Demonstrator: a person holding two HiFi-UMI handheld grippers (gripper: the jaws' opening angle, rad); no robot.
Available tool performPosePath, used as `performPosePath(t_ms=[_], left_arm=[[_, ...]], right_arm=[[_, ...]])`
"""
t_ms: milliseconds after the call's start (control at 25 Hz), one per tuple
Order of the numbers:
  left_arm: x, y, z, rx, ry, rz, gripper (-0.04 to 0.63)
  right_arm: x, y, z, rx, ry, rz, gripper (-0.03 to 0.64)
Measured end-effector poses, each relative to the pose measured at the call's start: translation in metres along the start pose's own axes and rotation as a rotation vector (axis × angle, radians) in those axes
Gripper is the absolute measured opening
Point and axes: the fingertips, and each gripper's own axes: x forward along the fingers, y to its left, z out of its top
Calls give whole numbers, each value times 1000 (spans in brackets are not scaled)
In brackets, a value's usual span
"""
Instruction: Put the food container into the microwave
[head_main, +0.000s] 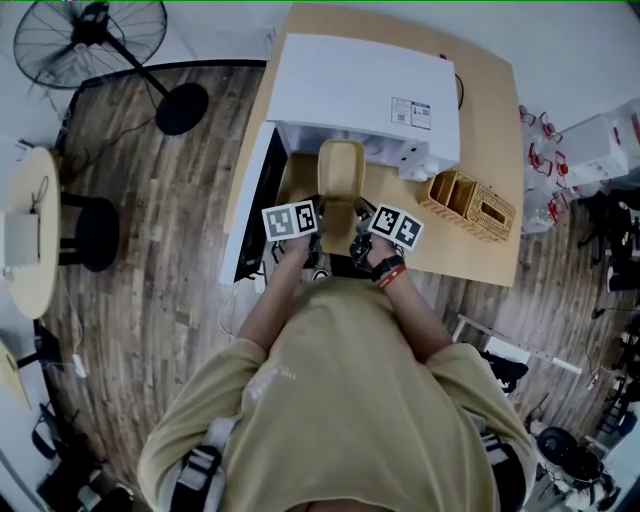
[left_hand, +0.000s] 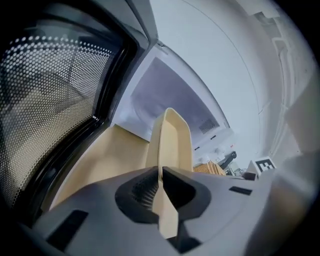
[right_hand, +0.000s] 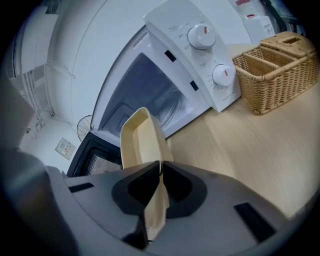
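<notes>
Beige container (head_main: 340, 178) tight between both fingers (left_hand: 137, 192)

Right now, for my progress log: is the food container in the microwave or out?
Mostly out: the head view shows the food container in front of the microwave, only its far end at the open cavity.

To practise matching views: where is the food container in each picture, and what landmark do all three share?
Head view: food container centre, before the microwave.
Left gripper view: container centre, between the jaws.
Right gripper view: container left of centre.
Shared landmark: the open microwave.
</notes>
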Motion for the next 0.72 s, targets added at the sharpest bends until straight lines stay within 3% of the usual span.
performPosePath(t_ms=[720], left_arm=[[30,9,53,-13,-32,7,44]], right_arm=[[35,16,47,-7,-13,25,34]])
